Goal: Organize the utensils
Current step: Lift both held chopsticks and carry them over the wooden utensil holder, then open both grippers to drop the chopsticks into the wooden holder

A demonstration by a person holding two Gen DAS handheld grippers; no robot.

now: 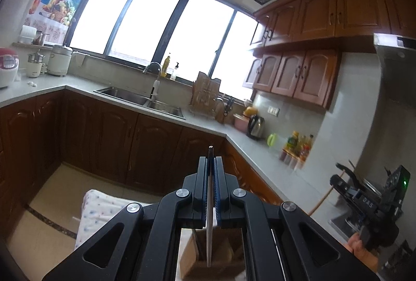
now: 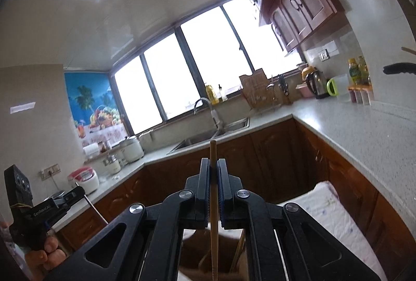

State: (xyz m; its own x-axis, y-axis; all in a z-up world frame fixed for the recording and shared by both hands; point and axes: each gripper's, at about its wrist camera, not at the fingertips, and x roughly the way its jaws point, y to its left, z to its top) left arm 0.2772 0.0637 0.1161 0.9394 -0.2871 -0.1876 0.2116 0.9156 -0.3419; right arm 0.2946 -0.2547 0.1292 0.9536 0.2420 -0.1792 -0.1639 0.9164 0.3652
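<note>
I have one utensil in each of my grippers, so I judge the work to be in its carrying stage rather than near its end. My left gripper [image 1: 211, 164] has its jaws pressed together on a thin pale stick with a dark tip [image 1: 209, 205], which stands upright between the pads and reaches down toward the brown box [image 1: 193, 259] showing under the gripper frame. My right gripper [image 2: 213, 166] is likewise clamped, on a wooden chopstick [image 2: 213, 208] that rises above the pads and hangs down over the same brown box [image 2: 192, 252], where another wooden stick [image 2: 240, 246] leans inside. So the box, sitting by the floral cloth [image 1: 100, 213], looks to be the holder or the source; I cannot tell which from here. Both pieces are above the box, not resting in it. Beyond the box, the countertop [image 1: 78, 89] runs around the sink [image 1: 124, 95], and a rack with boards [image 1: 205, 96] stands past the sink on the window side; I see no loose cutlery lying on the counter there, though much is too small to make out. What is left, by my reckoning: setting these two pieces in their place and then handling whatever sticks remain in the box. How many that is, the box's hidden interior does not show.
</note>
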